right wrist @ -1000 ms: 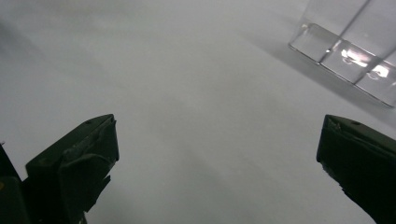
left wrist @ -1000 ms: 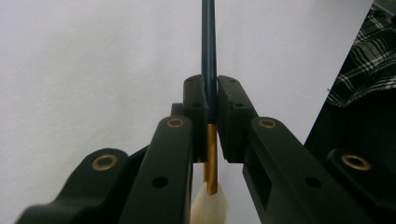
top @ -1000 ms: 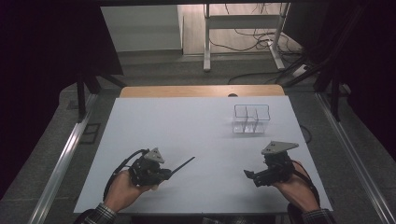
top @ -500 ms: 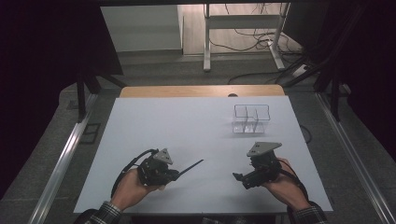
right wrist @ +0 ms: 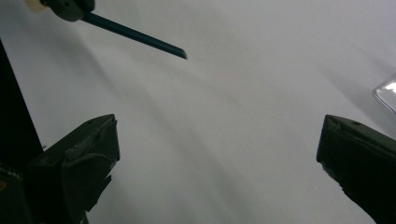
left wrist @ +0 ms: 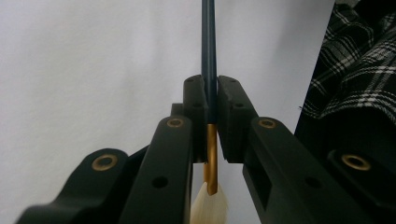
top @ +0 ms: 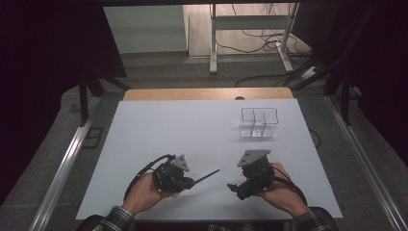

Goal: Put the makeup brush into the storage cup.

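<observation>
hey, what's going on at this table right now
A person holds a gripper in each hand over a white table. The left gripper is clamped on a paintbrush, whose dark handle points toward the right gripper, which is open and empty. A clear compartment box sits untouched farther back.

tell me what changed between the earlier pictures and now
Both hands drew toward each other across the table: the left gripper, clamped on the paintbrush, slid right, and the right gripper, jaws open and empty, slid left toward the brush's handle tip. Nothing was grasped or released. The clear divided box stayed put.
</observation>
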A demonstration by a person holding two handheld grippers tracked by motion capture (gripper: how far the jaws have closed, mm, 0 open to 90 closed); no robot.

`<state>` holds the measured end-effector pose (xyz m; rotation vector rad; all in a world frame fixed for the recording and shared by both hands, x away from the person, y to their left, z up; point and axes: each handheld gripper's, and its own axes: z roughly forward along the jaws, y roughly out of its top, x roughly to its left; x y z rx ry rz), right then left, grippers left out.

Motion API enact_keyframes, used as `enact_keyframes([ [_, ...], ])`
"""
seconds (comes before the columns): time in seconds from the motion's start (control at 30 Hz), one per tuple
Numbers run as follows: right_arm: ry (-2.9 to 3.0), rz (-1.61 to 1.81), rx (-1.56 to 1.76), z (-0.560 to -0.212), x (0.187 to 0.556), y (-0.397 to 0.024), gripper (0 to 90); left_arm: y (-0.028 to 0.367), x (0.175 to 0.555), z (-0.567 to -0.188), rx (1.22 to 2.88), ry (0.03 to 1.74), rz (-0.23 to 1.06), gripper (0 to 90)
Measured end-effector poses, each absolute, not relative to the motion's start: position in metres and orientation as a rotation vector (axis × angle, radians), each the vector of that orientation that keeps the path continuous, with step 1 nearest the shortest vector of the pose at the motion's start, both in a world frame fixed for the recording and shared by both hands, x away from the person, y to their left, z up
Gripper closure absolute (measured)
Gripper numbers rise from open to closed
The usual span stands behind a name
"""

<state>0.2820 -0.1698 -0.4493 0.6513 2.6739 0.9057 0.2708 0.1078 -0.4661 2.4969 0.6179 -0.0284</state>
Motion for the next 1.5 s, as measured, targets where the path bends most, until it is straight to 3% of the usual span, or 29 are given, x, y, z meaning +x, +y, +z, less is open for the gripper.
enact_keyframes([
  [0.47, 2.747, 0.839, 0.514, -0.456, 0.277, -0.141, 0.0, 0.097, 0.272, -0.464, 2.511, 0.575, -0.067, 83.2],
  [0.7, 2.762, 0.806, 0.442, -0.457, 0.278, -0.127, 6.3, 0.090, 0.271, -0.463, 2.527, 0.544, -0.082, 83.2],
  [0.93, 2.791, 0.757, 0.361, -0.460, 0.279, -0.117, 19.0, 0.088, 0.270, -0.461, 2.535, 0.526, -0.088, 83.2],
  [1.07, 2.815, 0.735, 0.324, -0.460, 0.280, -0.113, 31.5, 0.086, 0.269, -0.461, 2.551, 0.515, -0.089, 83.2],
  [1.13, 2.817, 0.735, 0.319, -0.461, 0.281, -0.112, 33.2, 0.086, 0.269, -0.461, 2.552, 0.514, -0.092, 83.2],
  [1.17, 2.827, 0.722, 0.304, -0.461, 0.281, -0.111, 39.4, 0.086, 0.269, -0.460, 2.556, 0.513, -0.089, 83.2],
  [1.33, 2.839, 0.706, 0.272, -0.463, 0.280, -0.111, 46.8, 0.086, 0.269, -0.460, 2.559, 0.516, -0.094, 83.2],
  [1.5, 2.850, 0.685, 0.239, -0.463, 0.278, -0.110, 66.4, 0.086, 0.269, -0.462, 2.564, 0.514, -0.101, 83.1],
])
